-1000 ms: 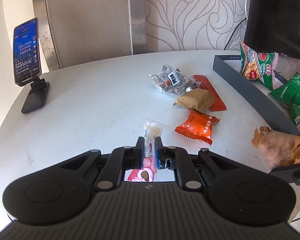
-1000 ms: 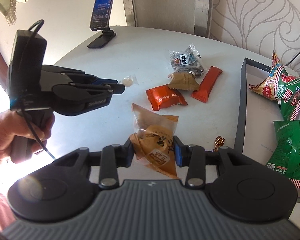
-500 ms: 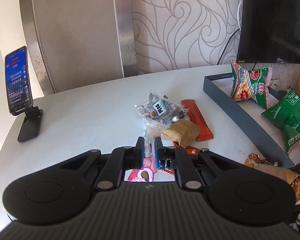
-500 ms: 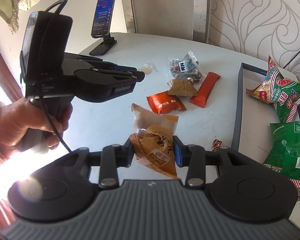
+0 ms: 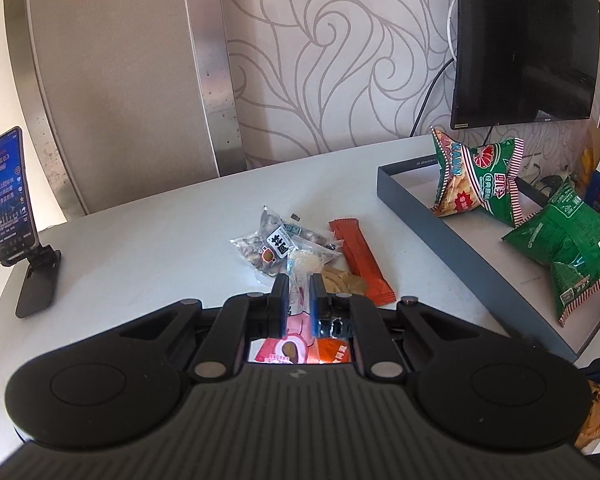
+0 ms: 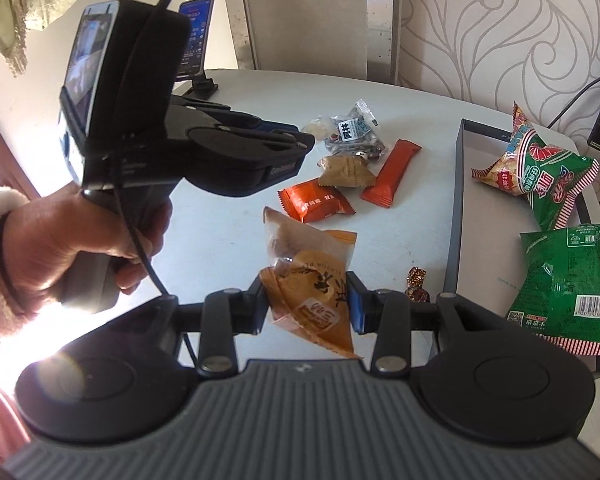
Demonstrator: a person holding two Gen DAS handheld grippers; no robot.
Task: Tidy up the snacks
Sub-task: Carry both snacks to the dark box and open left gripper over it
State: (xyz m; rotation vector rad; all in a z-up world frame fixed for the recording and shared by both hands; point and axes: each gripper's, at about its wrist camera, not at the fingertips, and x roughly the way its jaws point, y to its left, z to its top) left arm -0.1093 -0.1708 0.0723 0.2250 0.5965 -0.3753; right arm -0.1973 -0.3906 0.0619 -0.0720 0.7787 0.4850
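My left gripper point(image 5: 299, 286) is shut on a small clear and pink snack packet point(image 5: 300, 270), held above the table; it also shows in the right wrist view point(image 6: 296, 142). My right gripper point(image 6: 309, 300) is shut on an orange pastry packet point(image 6: 308, 280), lifted above the table. On the table lie a clear bag of nuts point(image 6: 354, 134), a tan packet point(image 6: 346, 172), a red bar point(image 6: 392, 174), an orange packet point(image 6: 314, 200) and a small brown candy point(image 6: 417, 284). A grey tray point(image 6: 454, 208) at the right holds green chip bags point(image 6: 540, 172).
A phone on a stand point(image 5: 10, 208) is at the table's far left. A dark monitor point(image 5: 524, 44) hangs behind the tray. The white round table point(image 5: 160, 240) ends near a patterned wall.
My left gripper has risen and moved forward with its packet, over the pile of snacks. My right gripper has kept its pastry packet and lifted slightly.
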